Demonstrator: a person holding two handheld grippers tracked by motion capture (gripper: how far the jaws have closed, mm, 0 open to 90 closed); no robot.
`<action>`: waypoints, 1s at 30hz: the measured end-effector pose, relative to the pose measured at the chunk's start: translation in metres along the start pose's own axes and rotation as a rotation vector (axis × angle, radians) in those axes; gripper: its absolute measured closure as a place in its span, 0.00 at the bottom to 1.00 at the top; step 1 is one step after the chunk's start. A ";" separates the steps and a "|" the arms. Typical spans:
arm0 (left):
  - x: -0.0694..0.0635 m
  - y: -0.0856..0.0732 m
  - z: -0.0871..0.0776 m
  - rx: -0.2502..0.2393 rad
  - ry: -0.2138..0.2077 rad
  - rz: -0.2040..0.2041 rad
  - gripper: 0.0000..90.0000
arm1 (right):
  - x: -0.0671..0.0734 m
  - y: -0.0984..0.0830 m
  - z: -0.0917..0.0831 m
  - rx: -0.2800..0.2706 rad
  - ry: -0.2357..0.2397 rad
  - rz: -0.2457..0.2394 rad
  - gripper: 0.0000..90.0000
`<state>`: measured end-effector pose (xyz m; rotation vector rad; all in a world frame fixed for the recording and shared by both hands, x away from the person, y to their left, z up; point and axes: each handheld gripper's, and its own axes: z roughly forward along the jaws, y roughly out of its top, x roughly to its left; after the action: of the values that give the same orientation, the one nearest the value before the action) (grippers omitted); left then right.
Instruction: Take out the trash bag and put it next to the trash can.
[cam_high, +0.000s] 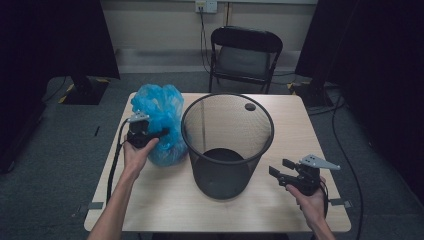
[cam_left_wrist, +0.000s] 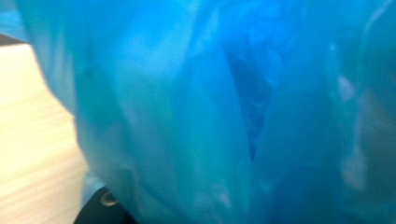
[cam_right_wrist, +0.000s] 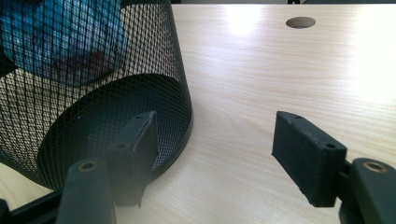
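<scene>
- Blue plastic bag (cam_high: 159, 120), crumpled and puffed up, sits on the pale wooden surface (cam_high: 165, 200) just to the left of a black wire-mesh wastebasket (cam_high: 227, 145), touching or nearly touching its side.
- Landmark: the wastebasket stands upright in the middle of the surface, its mouth open and nothing inside, likely waiting to be lined with the bag.
- Left claw (cam_high: 159, 134) is pressed into the side of the bag that faces away from the wastebasket, jaws nearly closed, pinching a fold of the thin plastic; gripping a fold is probably how the bag will be lifted and opened.
- From the left gripper view, the bag's (cam_left_wrist: 196, 112) blue film crowds right up to the lens, so the claw's own jaws are hidden behind it.
- Right claw (cam_high: 280, 168) hovers low to the right of the wastebasket, its jaws spread wide and holding nothing.
- In the right gripper view, one jaw sits just in front of the wastebasket's (cam_right_wrist: 93, 79) lower mesh wall, the other over bare wood, seemingly lined up to steady the wastebasket.
</scene>
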<state>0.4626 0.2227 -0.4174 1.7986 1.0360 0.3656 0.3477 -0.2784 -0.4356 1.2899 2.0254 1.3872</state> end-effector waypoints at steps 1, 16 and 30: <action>0.000 0.000 0.000 0.000 0.000 0.000 0.91 | 0.000 0.000 0.000 0.000 0.000 0.000 0.34; 0.005 -0.006 0.031 0.014 -0.012 -0.065 0.79 | 0.001 -0.005 0.008 0.025 -0.003 -0.007 0.35; 0.006 0.009 -0.015 -0.024 0.019 -0.116 0.23 | 0.003 -0.005 0.010 0.028 0.008 -0.008 0.35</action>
<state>0.4606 0.2358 -0.4039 1.7079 1.1393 0.3234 0.3512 -0.2711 -0.4439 1.2893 2.0597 1.3668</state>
